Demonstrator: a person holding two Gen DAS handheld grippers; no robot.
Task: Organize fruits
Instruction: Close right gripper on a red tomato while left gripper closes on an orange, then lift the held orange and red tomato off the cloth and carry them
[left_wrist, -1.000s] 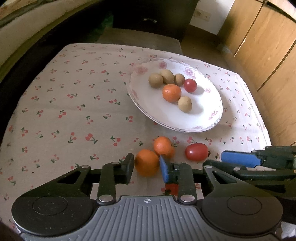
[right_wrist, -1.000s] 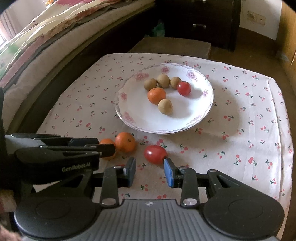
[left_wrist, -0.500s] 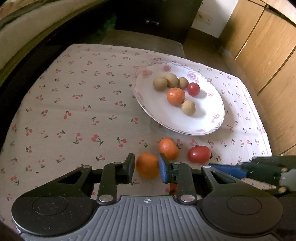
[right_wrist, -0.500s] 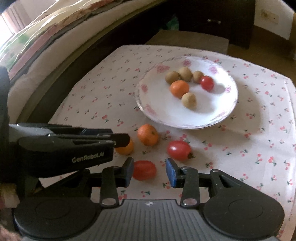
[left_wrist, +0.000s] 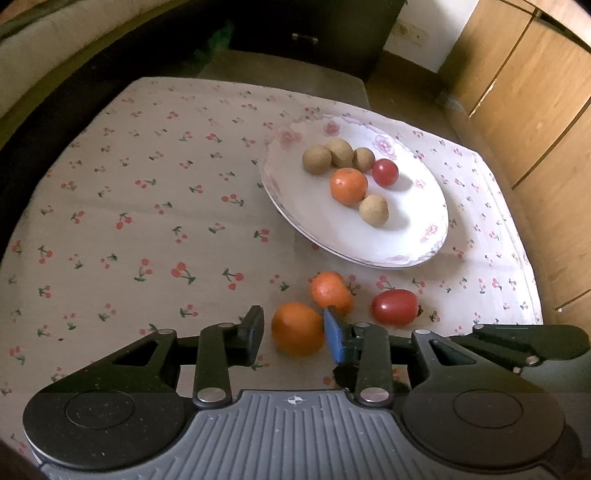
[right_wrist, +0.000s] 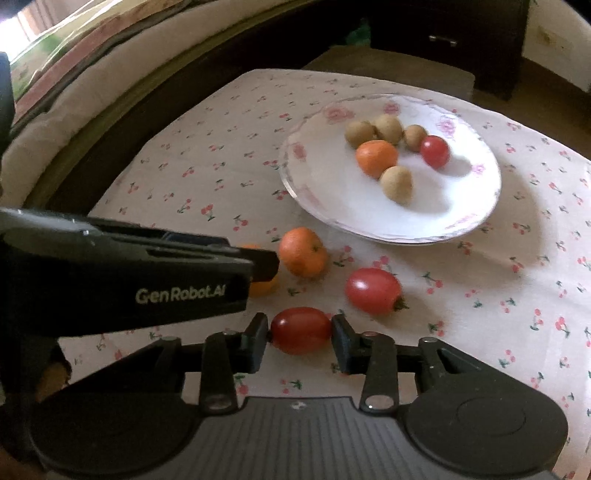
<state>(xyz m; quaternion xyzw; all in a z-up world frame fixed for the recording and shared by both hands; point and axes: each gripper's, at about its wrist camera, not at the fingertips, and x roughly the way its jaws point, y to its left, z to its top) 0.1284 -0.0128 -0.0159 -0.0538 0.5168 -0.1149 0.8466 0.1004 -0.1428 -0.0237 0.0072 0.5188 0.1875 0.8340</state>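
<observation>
— Orange and red fruit lies loose by the near edge of the worktop (left_wrist: 147, 221). Why is it not on the plate (left_wrist: 406, 240)?

— I judge the plate is where it all belongs. It sits toward the far right corner and already carries a small orange (left_wrist: 348, 185), a cherry tomato (left_wrist: 385, 172) and four brown round fruits (left_wrist: 373, 209). Four pieces are left on the cloth, so I have come down on two of them, one for each hand.

— What has your left one got?

— My left hand-held gripper (left_wrist: 293, 328) straddles the near orange (left_wrist: 297, 328). Its jaws have just been opening. The blue pad on the right side touches the peel, but the other pad stands clear of it, so nothing is pinched. The orange rests on the cloth, with the second orange (left_wrist: 330, 293) just behind it.

— And the right?

— My right hand-held gripper (right_wrist: 300, 330) has just been narrowing on the long tomato (right_wrist: 301, 330). Both pads meet its ends, so I read that as a pinch, taken lengthwise. It is low over the near edge. I cannot tell whether it is off the cloth.

— The other tomato (right_wrist: 373, 290)?

— Untouched, between my right jaws and the plate.
</observation>
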